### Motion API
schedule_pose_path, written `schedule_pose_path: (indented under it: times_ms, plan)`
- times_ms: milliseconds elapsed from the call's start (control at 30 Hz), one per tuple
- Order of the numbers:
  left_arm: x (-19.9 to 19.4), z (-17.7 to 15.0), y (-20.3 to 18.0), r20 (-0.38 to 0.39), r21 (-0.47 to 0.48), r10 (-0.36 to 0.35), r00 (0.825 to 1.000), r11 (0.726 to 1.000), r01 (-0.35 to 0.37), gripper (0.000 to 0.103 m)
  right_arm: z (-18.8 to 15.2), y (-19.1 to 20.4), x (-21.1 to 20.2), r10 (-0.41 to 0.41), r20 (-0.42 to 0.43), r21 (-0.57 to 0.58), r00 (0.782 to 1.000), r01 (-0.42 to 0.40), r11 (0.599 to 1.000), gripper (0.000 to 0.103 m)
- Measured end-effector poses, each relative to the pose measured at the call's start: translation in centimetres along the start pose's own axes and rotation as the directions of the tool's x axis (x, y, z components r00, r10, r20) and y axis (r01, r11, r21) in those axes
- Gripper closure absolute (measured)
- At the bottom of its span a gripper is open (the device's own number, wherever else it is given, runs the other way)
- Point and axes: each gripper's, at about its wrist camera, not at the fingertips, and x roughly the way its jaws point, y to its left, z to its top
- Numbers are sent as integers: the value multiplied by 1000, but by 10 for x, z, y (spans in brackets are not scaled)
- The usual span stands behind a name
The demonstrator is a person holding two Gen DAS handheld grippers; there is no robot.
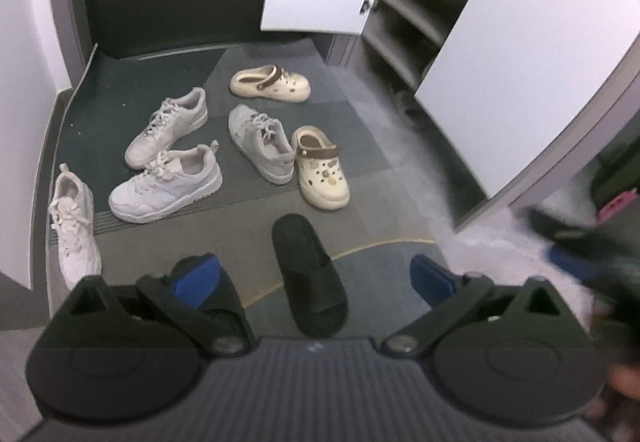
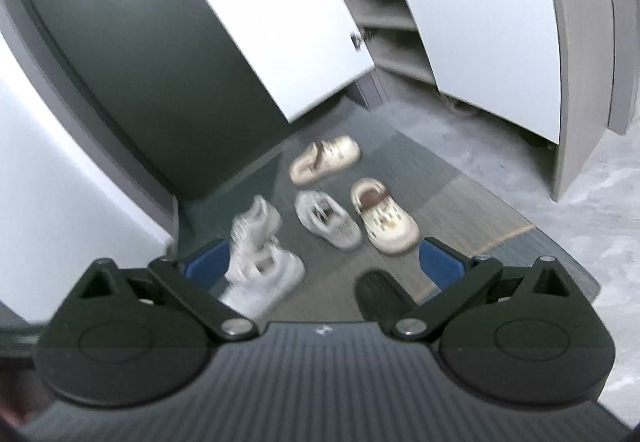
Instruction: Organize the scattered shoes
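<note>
Only the left view shows the far white sneaker (image 1: 74, 226) by the wall. The black slide (image 1: 310, 274) lies between the spread, empty jaws of the left gripper (image 1: 314, 274). The right gripper (image 2: 324, 262) is spread too, with blurry shoes ahead.

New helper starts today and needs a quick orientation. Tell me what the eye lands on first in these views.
First, the scatter of pale shoes on the dark mat: white sneakers at left, two cream clogs beside them. Nearer the camera, a black slide sandal lies alone between the open left claw. Behind, the shoe cabinet stands with white doors open, its visible shelves bare; the right claw is open too.
</note>
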Motion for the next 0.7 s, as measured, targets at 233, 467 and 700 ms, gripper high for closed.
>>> schedule_pose_path:
  times_ms: [233, 467, 700]
  plan:
    - [151, -26, -10, -144, 9, -49, 988, 999, 50, 0, 3, -23, -3, 139, -55, 184, 989, -126, 975, 0]
    - [279, -53, 1, -266, -125, -23, 964, 992, -11, 0, 5, -20, -1, 228, -65, 230, 971, -208, 951, 0]
    - [359, -74, -5, -305, -247, -3, 952, 966, -76, 0, 10, -21, 21, 233, -121, 267, 965, -194, 944, 0]
